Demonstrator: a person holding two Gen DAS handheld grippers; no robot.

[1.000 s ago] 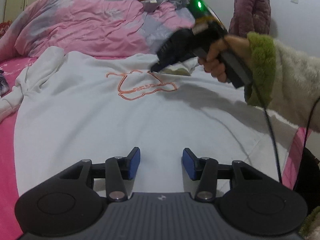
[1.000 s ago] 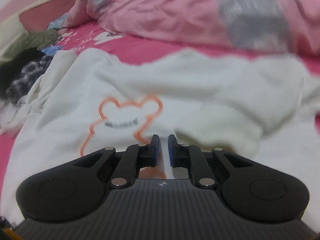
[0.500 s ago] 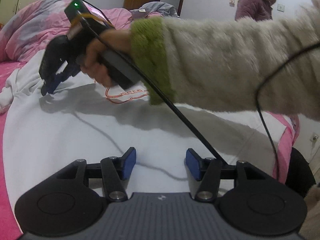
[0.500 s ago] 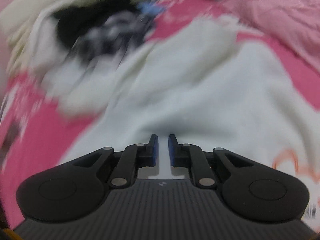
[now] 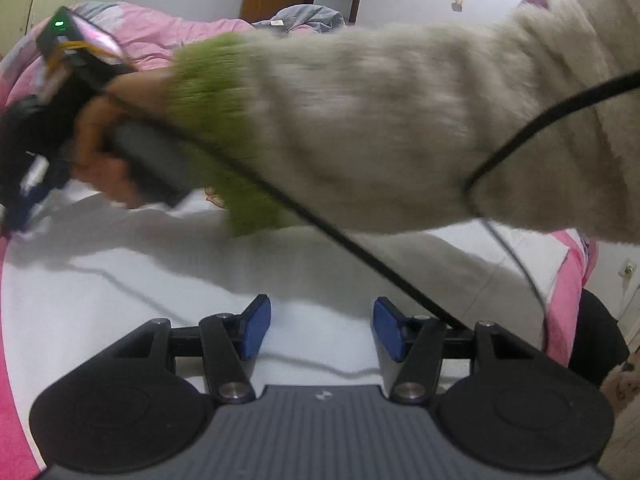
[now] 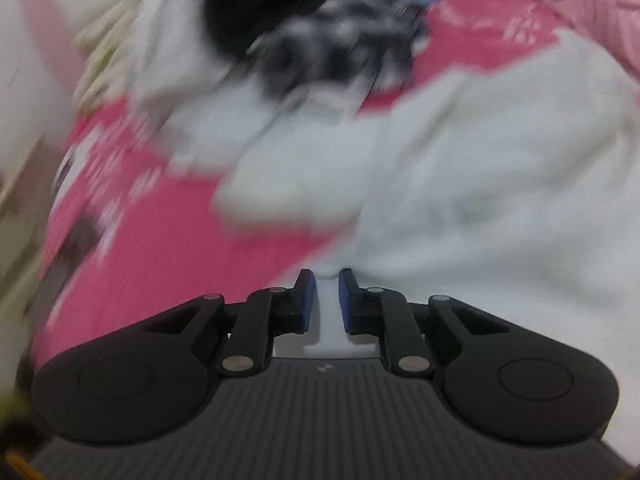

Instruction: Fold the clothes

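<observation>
My right gripper (image 6: 323, 300), nearly pressed together, pinches white sweatshirt (image 6: 500, 200) cloth at the bed's pink edge; left gripper (image 5: 320, 328) hovers spread. Next: fold the sleeve inward.

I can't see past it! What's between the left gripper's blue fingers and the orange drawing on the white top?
In the left wrist view, the person's fuzzy sleeve and a black cable cross above the white top, hiding most of the orange drawing from the left gripper.
</observation>
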